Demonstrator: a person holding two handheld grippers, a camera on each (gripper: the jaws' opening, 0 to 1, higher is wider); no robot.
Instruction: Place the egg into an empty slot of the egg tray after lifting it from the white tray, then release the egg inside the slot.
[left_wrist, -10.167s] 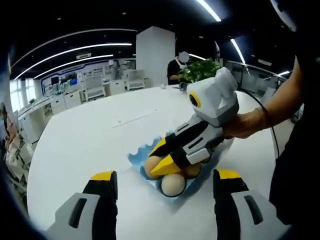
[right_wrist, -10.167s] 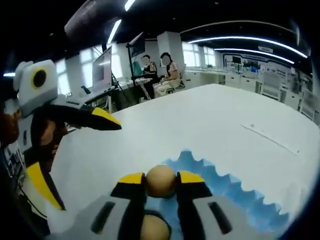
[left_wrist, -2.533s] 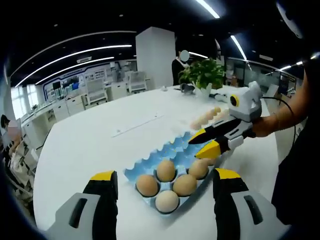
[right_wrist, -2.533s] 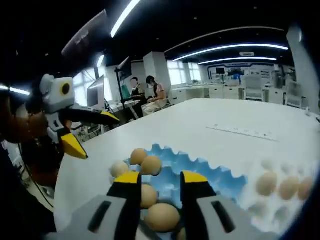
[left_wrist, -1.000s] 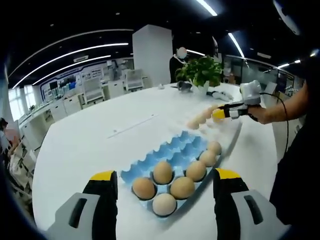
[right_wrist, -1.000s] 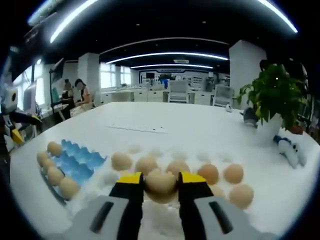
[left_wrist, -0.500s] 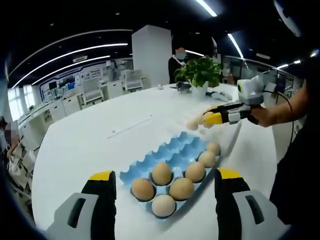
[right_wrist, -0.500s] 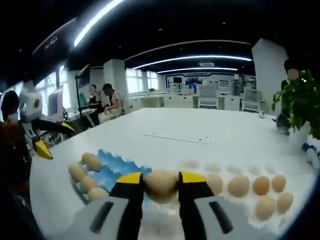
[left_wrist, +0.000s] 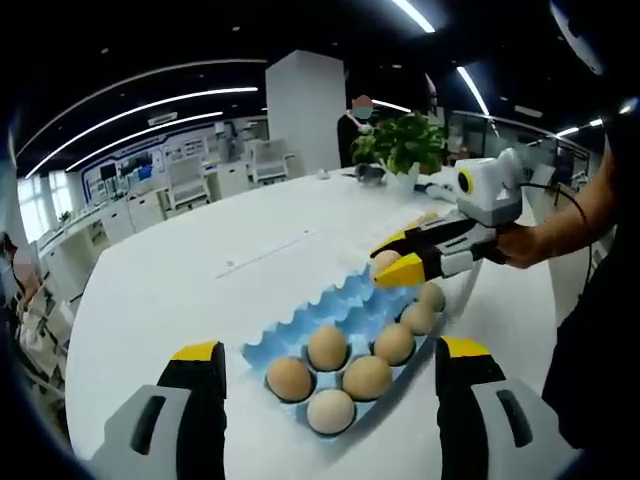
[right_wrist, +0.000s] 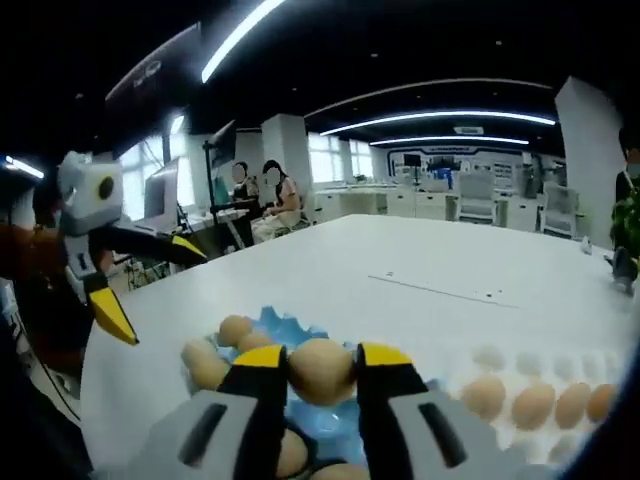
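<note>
Right hand-held gripper (right_wrist: 320, 372) is clenched on a tan egg (right_wrist: 321, 371), its two yellow-tipped jaws pressing the shell from either side; in the right gripper view the egg hangs above the blue egg tray (right_wrist: 262, 328), clear of any slot. The left gripper view shows the same hand-held gripper (left_wrist: 392, 264) coming in from the right, held in a person's hand (left_wrist: 524, 244), its tips and the egg (left_wrist: 384, 261) over the far end of the blue tray (left_wrist: 330, 300), seemingly above the empty slots, though how high it sits is hard to judge. Seven eggs fill the near slots of that tray, among them one at the nearest corner (left_wrist: 330, 410). Beyond the blue tray lies the white tray (right_wrist: 560, 440), with a row of eggs (right_wrist: 533, 403) on it, blurred at the edge of the right gripper view. Both trays rest on the white counter (left_wrist: 200, 290). Left hand-held gripper (left_wrist: 330, 375) is released, its jaws standing wide apart and holding nothing, low over the near edge of the counter with the blue tray between them; it also appears at the left of the right gripper view (right_wrist: 150, 285), jaws spread. A potted plant (left_wrist: 400, 145) stands at the far side of the counter.
</note>
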